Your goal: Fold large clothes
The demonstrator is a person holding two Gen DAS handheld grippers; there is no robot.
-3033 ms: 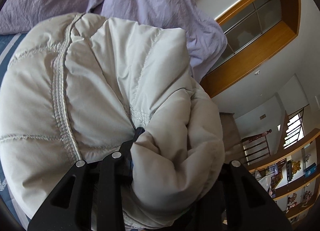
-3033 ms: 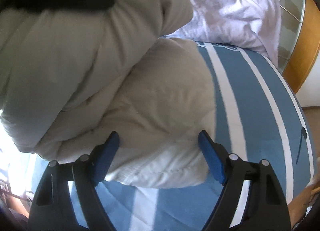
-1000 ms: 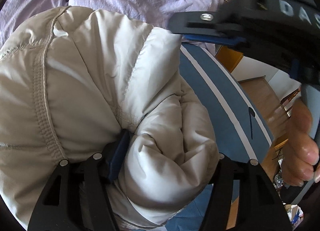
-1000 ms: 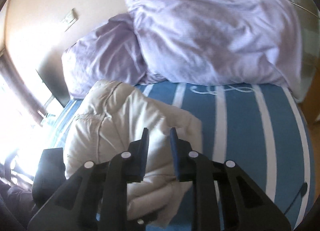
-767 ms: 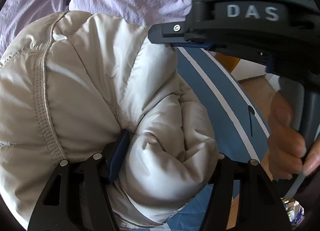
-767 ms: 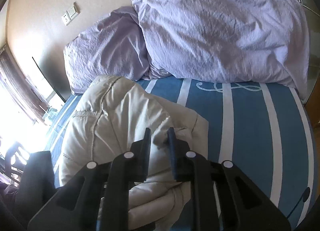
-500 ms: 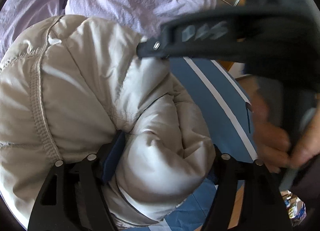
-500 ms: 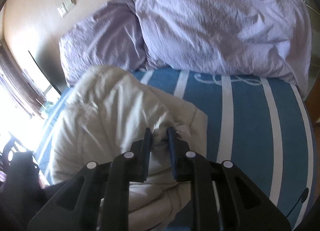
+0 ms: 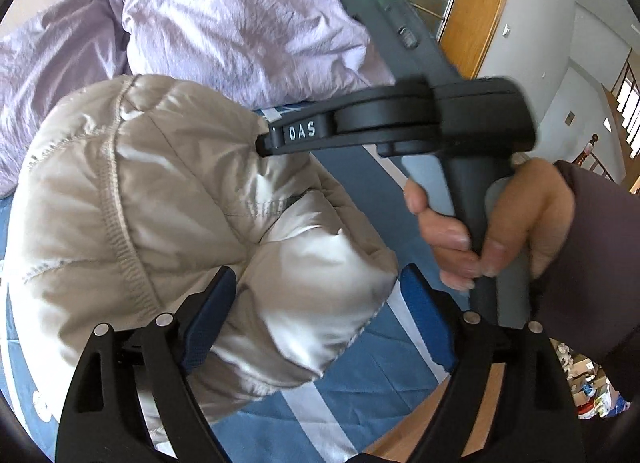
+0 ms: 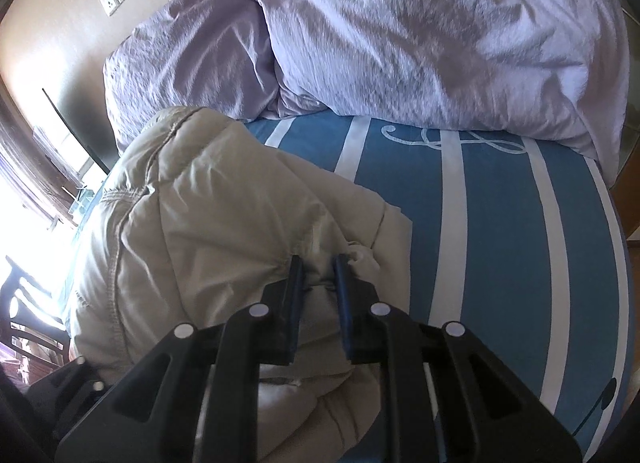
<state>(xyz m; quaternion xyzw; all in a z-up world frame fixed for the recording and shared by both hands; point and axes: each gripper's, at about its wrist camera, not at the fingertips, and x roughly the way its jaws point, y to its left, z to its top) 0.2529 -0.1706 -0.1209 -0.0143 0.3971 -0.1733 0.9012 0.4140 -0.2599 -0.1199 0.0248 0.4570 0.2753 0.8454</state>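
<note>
Jacket: padded beige jacket (image 9: 168, 223) bundled on the striped blue bed (image 10: 500, 243), in front of the lilac pillows (image 10: 400, 31).
Left gripper (image 9: 316, 315): jaws have just been opening; a rolled jacket end lies between them, right pad clear of it, so released.
Right gripper (image 10: 318, 275): jaws clenched on a jacket fold at the bundle's right edge.
Key relation: bundle runs up and left from both grippers; only the right hand (image 9: 496, 223) grips it, so it likely leads.

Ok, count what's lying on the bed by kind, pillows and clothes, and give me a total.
Lilac pillows: 2, left pillow, right pillow
Beige padded jacket: 1
Total: 3
</note>
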